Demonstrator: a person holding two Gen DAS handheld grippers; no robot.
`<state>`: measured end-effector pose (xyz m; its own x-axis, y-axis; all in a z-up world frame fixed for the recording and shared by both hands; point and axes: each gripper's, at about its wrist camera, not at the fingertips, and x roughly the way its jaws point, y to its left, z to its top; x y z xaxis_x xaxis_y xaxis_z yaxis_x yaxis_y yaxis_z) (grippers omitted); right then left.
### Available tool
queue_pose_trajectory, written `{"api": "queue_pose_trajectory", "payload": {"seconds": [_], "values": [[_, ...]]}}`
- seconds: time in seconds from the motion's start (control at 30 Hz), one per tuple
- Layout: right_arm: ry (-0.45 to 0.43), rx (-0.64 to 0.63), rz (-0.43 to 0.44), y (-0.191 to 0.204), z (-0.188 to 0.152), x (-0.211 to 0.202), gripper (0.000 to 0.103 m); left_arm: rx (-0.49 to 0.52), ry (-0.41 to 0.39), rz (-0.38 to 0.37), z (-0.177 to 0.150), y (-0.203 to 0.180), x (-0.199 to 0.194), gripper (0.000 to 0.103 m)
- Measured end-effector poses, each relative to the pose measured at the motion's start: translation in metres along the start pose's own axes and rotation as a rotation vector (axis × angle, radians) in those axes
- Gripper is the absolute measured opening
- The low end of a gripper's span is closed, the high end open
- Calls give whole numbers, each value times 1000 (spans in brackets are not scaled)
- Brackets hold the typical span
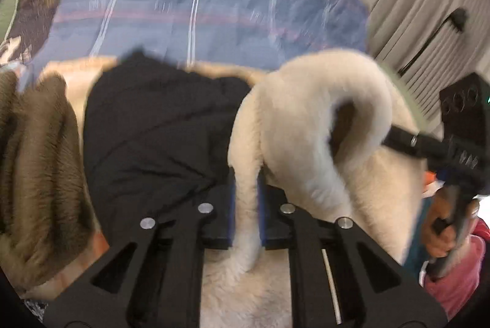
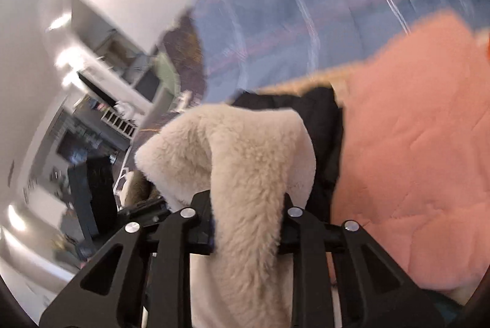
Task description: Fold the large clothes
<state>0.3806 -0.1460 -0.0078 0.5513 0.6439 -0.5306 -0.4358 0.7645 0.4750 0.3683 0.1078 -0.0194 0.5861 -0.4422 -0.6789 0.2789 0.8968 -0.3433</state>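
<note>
A cream fleece garment [image 1: 309,119] is lifted above the bed. My left gripper [image 1: 246,196] is shut on a fold of it, and the fleece runs down between the fingers. My right gripper [image 2: 246,205] is shut on another fold of the same cream fleece [image 2: 242,162], which drapes over its fingers. In the left wrist view the right gripper [image 1: 395,135] shows at the right, pinching the fleece's edge. A black garment [image 1: 153,119] lies behind the fleece, also seen in the right wrist view [image 2: 324,129].
A blue sheet with white stripes [image 1: 214,6] covers the bed. A brown furry item [image 1: 36,168] lies at the left. A pink fleece blanket [image 2: 413,150] lies at the right. Curtains [image 1: 428,6] hang at the far right. Shelves and furniture [image 2: 92,113] stand at the left.
</note>
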Motion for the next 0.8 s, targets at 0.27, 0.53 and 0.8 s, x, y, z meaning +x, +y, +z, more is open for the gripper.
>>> {"api": "queue_pose_trajectory", "payload": {"seconds": [0.27, 0.53, 0.8], "values": [[-108, -389, -23, 71, -103, -134, 22, 152, -273, -106, -68, -30, -138, 12], [118, -416, -124, 65, -227, -140, 28, 173, -246, -63, -152, -32, -172, 45], [120, -327, -147, 62, -260, -162, 56, 221, -137, -33, -212, -59, -161, 69]]}}
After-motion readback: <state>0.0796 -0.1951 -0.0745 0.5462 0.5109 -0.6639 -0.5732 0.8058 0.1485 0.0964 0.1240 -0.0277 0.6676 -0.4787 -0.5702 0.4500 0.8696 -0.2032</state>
